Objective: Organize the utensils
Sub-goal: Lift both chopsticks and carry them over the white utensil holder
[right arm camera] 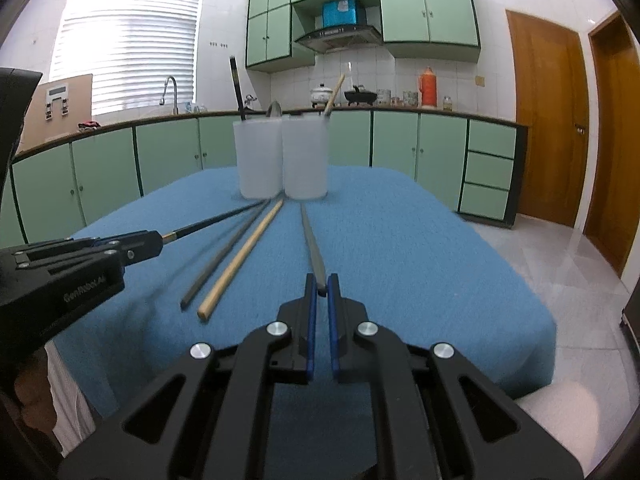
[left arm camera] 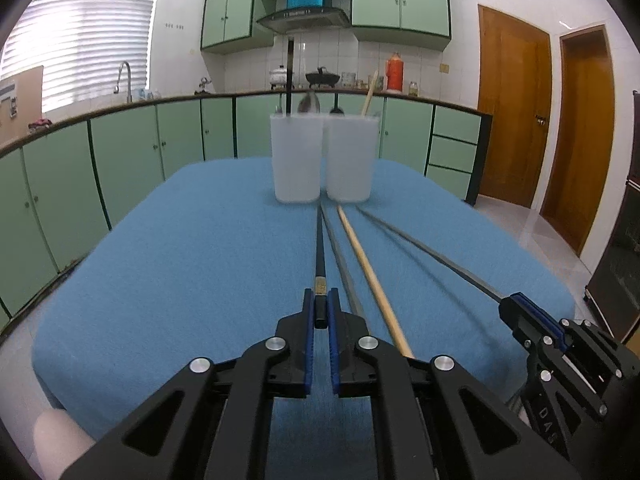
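Note:
My left gripper [left arm camera: 320,300] is shut on the end of a black chopstick [left arm camera: 319,248], which points toward two white cups [left arm camera: 296,158]. My right gripper [right arm camera: 321,286] is shut on the end of a grey chopstick [right arm camera: 310,236]; in the left wrist view that gripper [left arm camera: 516,302] holds the same grey stick [left arm camera: 424,246] at the right. On the blue cloth [left arm camera: 180,272] between them lie a loose grey chopstick [right arm camera: 224,258] and a wooden chopstick [right arm camera: 240,258]. The left cup [right arm camera: 259,158] holds a black stick and a spoon; the right cup [right arm camera: 306,158] holds a wooden stick.
The blue cloth covers a table whose right edge [right arm camera: 548,320] drops to a tiled floor. Green cabinets and a counter with a tap [right arm camera: 170,92] run behind. A person's striped sleeve [right arm camera: 66,392] shows at the lower left of the right wrist view.

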`<state>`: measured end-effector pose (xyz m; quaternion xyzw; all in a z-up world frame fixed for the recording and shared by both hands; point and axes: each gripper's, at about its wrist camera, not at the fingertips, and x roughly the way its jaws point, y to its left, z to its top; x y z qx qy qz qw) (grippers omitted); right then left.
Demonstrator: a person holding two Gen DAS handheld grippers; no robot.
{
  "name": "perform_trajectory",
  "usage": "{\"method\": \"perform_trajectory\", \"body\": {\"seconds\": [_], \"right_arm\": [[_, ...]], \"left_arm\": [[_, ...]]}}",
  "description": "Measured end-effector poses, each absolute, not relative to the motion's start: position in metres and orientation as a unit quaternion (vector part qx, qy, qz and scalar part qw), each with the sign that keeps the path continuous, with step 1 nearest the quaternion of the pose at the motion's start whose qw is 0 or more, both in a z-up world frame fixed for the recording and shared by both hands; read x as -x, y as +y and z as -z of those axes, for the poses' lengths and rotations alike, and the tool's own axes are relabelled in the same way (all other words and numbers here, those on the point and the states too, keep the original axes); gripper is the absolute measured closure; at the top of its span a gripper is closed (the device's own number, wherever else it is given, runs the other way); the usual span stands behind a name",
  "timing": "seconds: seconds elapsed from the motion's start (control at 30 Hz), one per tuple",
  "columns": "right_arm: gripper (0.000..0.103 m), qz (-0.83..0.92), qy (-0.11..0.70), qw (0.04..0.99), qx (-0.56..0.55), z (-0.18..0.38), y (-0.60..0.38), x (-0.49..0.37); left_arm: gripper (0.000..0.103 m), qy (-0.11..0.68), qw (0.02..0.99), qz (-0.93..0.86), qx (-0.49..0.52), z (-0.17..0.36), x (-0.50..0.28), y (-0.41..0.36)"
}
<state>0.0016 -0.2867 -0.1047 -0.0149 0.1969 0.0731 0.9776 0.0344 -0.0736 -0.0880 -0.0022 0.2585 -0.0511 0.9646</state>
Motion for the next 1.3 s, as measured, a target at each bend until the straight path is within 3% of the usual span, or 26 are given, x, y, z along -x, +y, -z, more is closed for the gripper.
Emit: {"method": "perform_trajectory", "body": {"seconds": [0.77,1.3], "right_arm": [[0.099,-0.127,0.165,0.978,0.027,-0.031,-0.302,-0.051],[0.099,-0.193,0.186,0.963,0.024,-0.086,-0.292,-0.103]], "left_arm": [[0.097,0.176,0.982,0.062,-0.011,-0.034,-0.048,-0.069],[0.097,0.202,0.974,0.104,0.016,-0.072,-0.097,-0.045]]}}
